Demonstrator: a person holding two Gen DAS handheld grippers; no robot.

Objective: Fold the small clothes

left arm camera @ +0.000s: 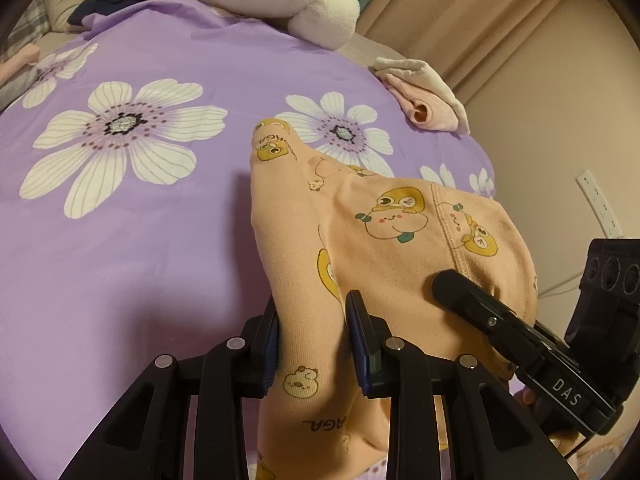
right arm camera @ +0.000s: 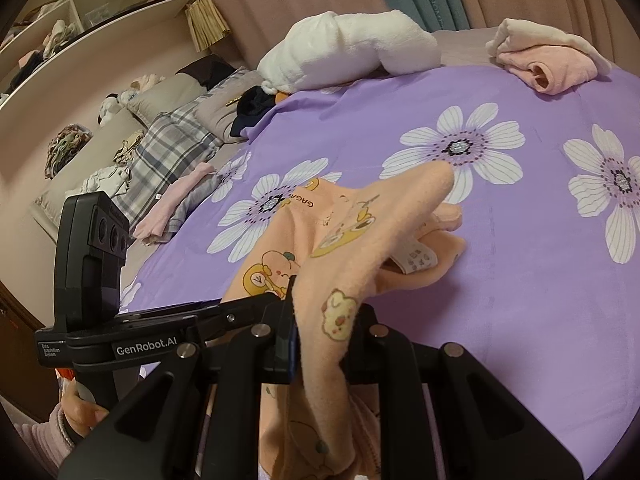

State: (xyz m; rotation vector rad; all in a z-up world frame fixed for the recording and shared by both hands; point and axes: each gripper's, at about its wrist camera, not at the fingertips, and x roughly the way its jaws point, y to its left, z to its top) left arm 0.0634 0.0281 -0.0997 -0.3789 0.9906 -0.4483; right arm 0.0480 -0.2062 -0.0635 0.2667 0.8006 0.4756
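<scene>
Left gripper: the black two-finger left gripper (left arm camera: 314,344) with blue pads pinches a bunched fold of the peach cotton garment printed with yellow cartoon animals (left arm camera: 384,240); cloth fills the gap between the pads.
Right gripper: the black right gripper (right arm camera: 320,336) is clamped on another edge of the same garment (right arm camera: 352,240), jaws nearly together, with fabric draped over the right-hand finger. In the left wrist view it shows at 4 o'clock (left arm camera: 456,284).
Garment's place: hung between both grippers above the purple bedsheet with white flowers (left arm camera: 120,240); its far end, toward 12 o'clock, droops to or close to the sheet, and I cannot tell if it touches.
Handling: judged light, soft and limp, with a slightly fleecy inner face that should not slip; it sags wherever unsupported. Not fragile.
Where to hold: best at hems or corners, such as the stitched band at 2 o'clock in the left view, so that the edges stay straight for a fold.
Writing on garment: "GAGA" printed in brown, upside down in the right view; a white care label (right arm camera: 416,258) at 3 o'clock, its text too small to read.
Writing on tools: "GenRobot.AI" and "Data Acquisition System" on the left gripper's body in the right view; "DAS" on the right gripper's body in the left view.
Further out: a folded pink fleece garment (right arm camera: 548,68) at 1 o'clock, a white plush toy (right arm camera: 348,52) at 12.
</scene>
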